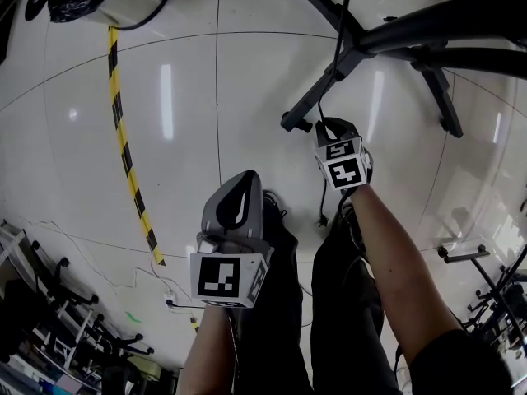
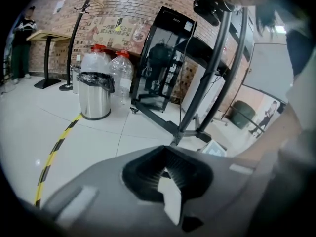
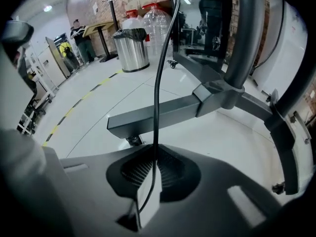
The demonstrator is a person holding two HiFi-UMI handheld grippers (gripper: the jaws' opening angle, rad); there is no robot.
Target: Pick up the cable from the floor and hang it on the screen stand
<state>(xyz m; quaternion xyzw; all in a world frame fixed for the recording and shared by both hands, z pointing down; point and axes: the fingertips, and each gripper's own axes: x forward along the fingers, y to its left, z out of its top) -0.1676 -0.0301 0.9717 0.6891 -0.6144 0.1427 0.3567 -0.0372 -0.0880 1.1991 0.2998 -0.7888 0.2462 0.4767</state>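
A black cable [image 3: 157, 83] runs straight up from my right gripper [image 3: 154, 162], whose jaws are shut on it. In the head view that right gripper [image 1: 329, 127] is beside a leg of the black screen stand [image 1: 395, 35]. There the cable [image 1: 339, 31] rises along the stand, and its loose end [image 1: 323, 208] hangs below the gripper to a plug near the floor. My left gripper [image 1: 240, 186] hovers lower and to the left, apart from the cable. Its jaws [image 2: 165, 174] are shut with nothing between them. The stand's pole [image 3: 236, 43] rises just behind the held cable.
Yellow-and-black tape [image 1: 123, 146] crosses the white tiled floor. A steel bin [image 2: 95, 95] and large water bottles [image 2: 121, 68] stand by the brick wall. The stand's caster [image 1: 288, 123] is near the right gripper. Thin wires and racks [image 1: 49, 311] fill the lower left. The person's legs [image 1: 329, 303] are below.
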